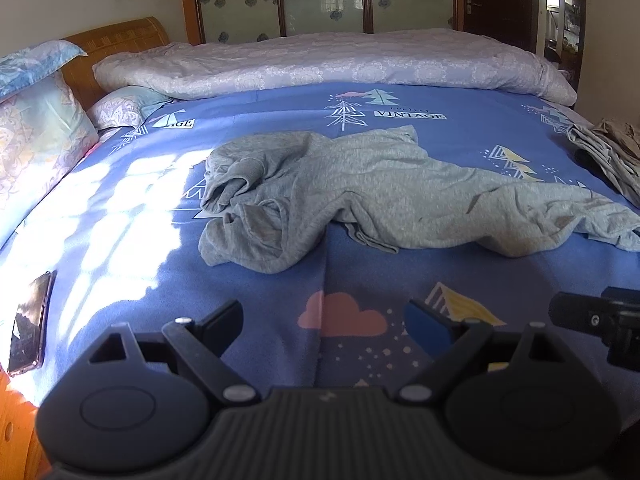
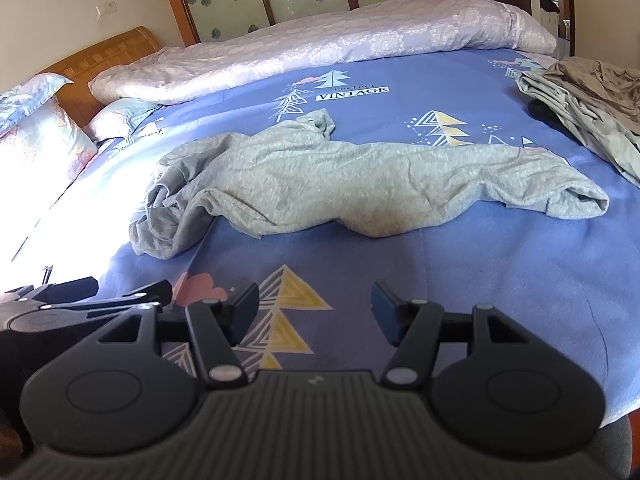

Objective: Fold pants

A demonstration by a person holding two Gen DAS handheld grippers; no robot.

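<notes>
Crumpled grey sweatpants (image 1: 360,196) (image 2: 332,176) lie across the middle of the blue patterned bedsheet (image 1: 460,136) (image 2: 500,248), bunched at the left end and stretched out to the right. My left gripper (image 1: 324,324) hovers over the sheet in front of the pants, open, with nothing between its fingers. My right gripper (image 2: 314,312) stands beside it to the right, also open and empty, short of the pants' near edge. The right gripper's tip (image 1: 592,320) shows at the left wrist view's right edge; the left gripper's body (image 2: 60,308) shows at the right wrist view's left edge.
A rolled lilac quilt (image 1: 320,64) (image 2: 320,40) lies along the far side. Pillows (image 1: 36,120) and a wooden headboard (image 1: 116,40) are at the left. A beige-grey garment pile (image 1: 608,152) (image 2: 592,108) sits at the right. A phone (image 1: 30,324) rests near the bed's left edge.
</notes>
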